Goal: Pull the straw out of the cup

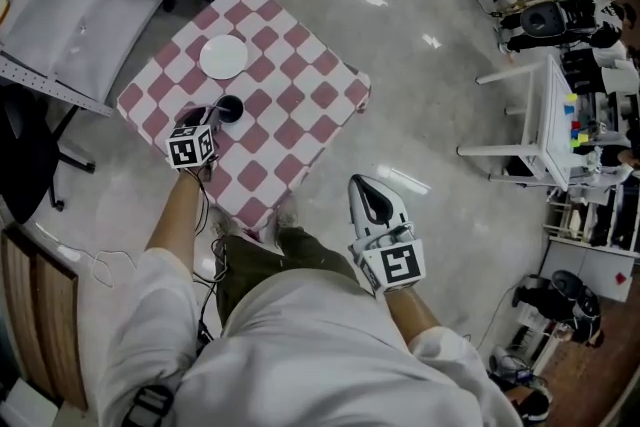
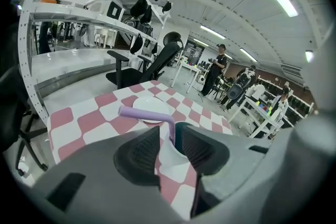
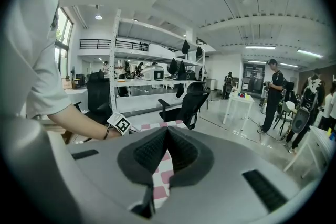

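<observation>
The left claw [image 2: 170, 131] is hovering released, its jaws straddling the purple straw [image 2: 147, 113] that is standing in the cup [image 2: 171, 156] on the checked tabletop [image 2: 84, 128] beneath it, while the right claw [image 3: 167, 128] is hanging clenched and empty.

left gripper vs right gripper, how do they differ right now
The left gripper's jaws stand apart, with the purple straw and the cup between them. The right gripper's jaws meet at the tips with nothing between. The left gripper is out over the checkered table; the right gripper is off it, near the person's body, over the floor. Both have the same grey build.
</observation>
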The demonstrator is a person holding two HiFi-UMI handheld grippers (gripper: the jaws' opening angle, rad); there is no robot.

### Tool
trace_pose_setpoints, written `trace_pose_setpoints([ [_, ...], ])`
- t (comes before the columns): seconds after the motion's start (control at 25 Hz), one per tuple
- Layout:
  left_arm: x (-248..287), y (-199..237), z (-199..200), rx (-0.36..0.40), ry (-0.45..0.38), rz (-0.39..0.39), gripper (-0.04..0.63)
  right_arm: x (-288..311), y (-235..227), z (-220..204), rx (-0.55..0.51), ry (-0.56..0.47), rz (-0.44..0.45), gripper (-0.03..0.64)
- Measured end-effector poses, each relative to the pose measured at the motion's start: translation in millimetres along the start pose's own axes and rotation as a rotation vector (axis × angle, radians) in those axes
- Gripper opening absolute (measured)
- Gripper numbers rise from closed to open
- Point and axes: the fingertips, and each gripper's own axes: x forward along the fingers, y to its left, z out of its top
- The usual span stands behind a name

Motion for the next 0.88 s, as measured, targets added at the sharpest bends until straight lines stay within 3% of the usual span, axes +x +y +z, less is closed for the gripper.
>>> trace_pose_setpoints([
  [0.4,11,5,0,-0.021,-0.012,0.012,0.116,1,-7,-8,-0.003,0.027,-0.007,0.003],
  [0.64,13,1,3,-0.012,-0.019,0.010,0.054,3,-8,-8,-0.004,0.031,-0.005,0.003],
  [0.88,14,-5,6,0.019,-0.019,-0.001,0.037,5,-10,-8,0.002,0.028,-0.002,0.003],
])
